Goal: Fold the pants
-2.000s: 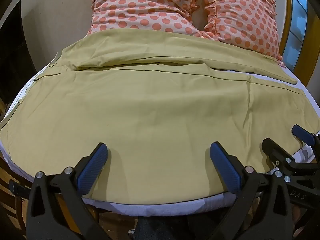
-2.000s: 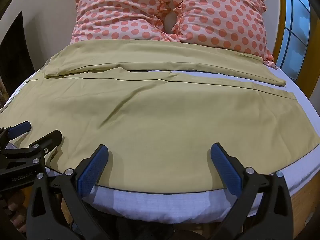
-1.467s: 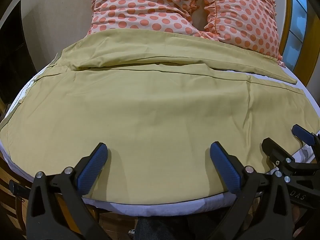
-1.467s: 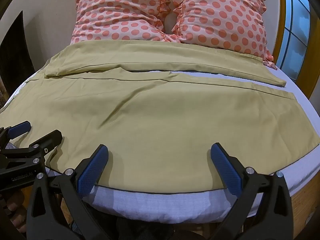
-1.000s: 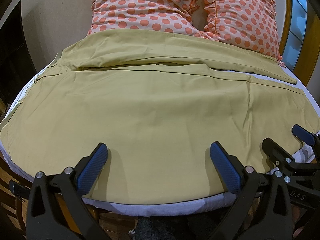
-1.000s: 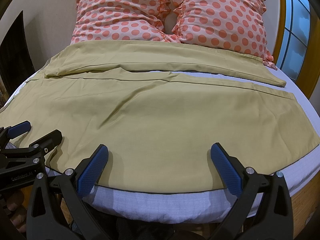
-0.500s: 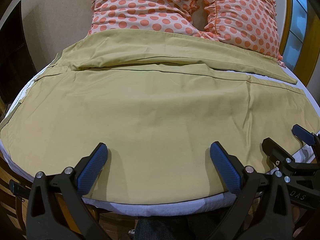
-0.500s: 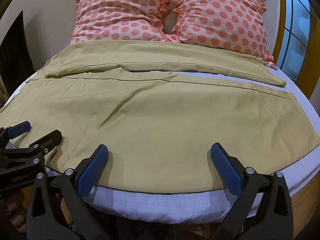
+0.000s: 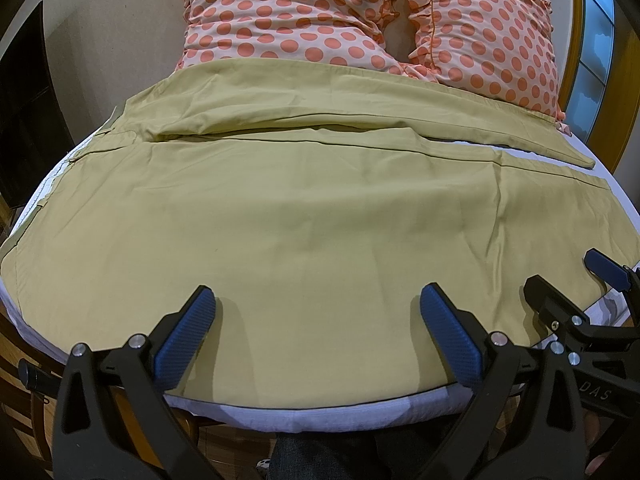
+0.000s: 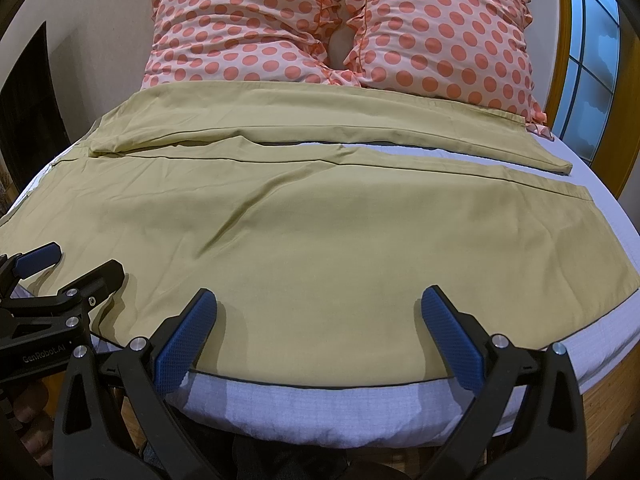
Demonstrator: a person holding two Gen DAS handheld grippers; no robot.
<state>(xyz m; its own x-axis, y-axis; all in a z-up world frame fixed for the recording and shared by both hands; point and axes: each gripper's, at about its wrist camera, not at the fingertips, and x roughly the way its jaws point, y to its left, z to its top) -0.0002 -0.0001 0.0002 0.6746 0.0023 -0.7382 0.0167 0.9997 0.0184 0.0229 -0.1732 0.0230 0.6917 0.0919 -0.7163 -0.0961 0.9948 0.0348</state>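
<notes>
Olive-yellow pants (image 9: 320, 208) lie spread flat across the bed, waist to the left, both legs running right; they also show in the right wrist view (image 10: 320, 232). My left gripper (image 9: 318, 320) is open and empty, hovering over the near leg close to the bed's front edge. My right gripper (image 10: 320, 320) is open and empty over the same near hem, further right. Each gripper shows at the side of the other's view: the right gripper (image 9: 576, 284) and the left gripper (image 10: 68, 268).
Two pink pillows with orange dots (image 10: 340, 28) lean at the head of the bed. The white mattress cover (image 10: 320, 404) shows along the front edge. A window (image 10: 592, 68) is at the right, a dark opening (image 9: 20, 112) at the left.
</notes>
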